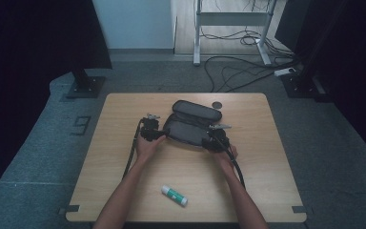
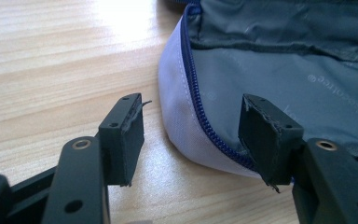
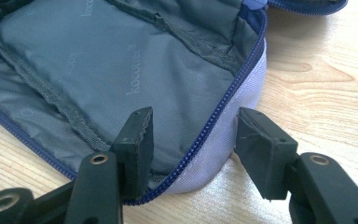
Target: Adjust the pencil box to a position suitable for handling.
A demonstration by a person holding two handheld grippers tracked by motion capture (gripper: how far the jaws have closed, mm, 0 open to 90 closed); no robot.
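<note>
Left gripper [image 1: 158, 134]: jaws apart, straddling the left end wall of the open pencil case [image 1: 190, 125]; in the left gripper view the rim [image 2: 189, 93] sits between the pads, neither pad pressing, so not gripped yet. Right gripper [image 1: 211, 139]: jaws also apart around the right end; in the right gripper view one pad is inside over the lining, the other outside the wall [image 3: 223, 140], gaps on both sides, nothing held.

Key relation: case lies directly ahead of both grippers, between them, long axis running left-right across the table [image 1: 124, 157], slightly tilted. Each gripper faces its own end, about equally near. Next move likely a pinch on each end wall; needs the wall centred between the pads before closing.

Case sits mid-table, toward the far edge, lid flap [image 1: 198, 110] folded back behind it. Soft fabric, rounded ends, pale grey outer shell, dark grey printed lining, blue zipper teeth [image 3: 235, 88] along the rim. Thin floppy wall, may buckle when pinched.

Glue stick [image 1: 174, 195], white and green cylinder, near the near edge, well apart from the case. Small dark round disc [image 1: 216, 104] by the far edge. Table is light wood grain, smooth.
</note>
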